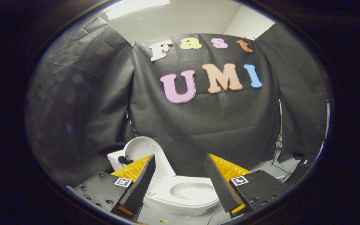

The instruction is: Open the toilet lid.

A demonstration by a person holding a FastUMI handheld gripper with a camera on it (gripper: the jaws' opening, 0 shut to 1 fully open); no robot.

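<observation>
A white toilet (183, 200) stands on the floor beyond my fingers, seen through the gap between them. Its lid (142, 150) is raised upright, leaning back toward the white tank (115, 159) behind my left finger. The seat ring and the bowl opening (192, 190) lie exposed. My gripper (180, 161) is open, its two orange and black ribbed fingers (142, 178) spread wide with nothing between them. It hovers above and in front of the toilet, touching neither lid nor seat.
Black cloth walls (198, 125) close in the booth behind and on both sides of the toilet. Cables (277, 162) and a dark box (302, 165) lie on the grey floor at the right, past the right finger.
</observation>
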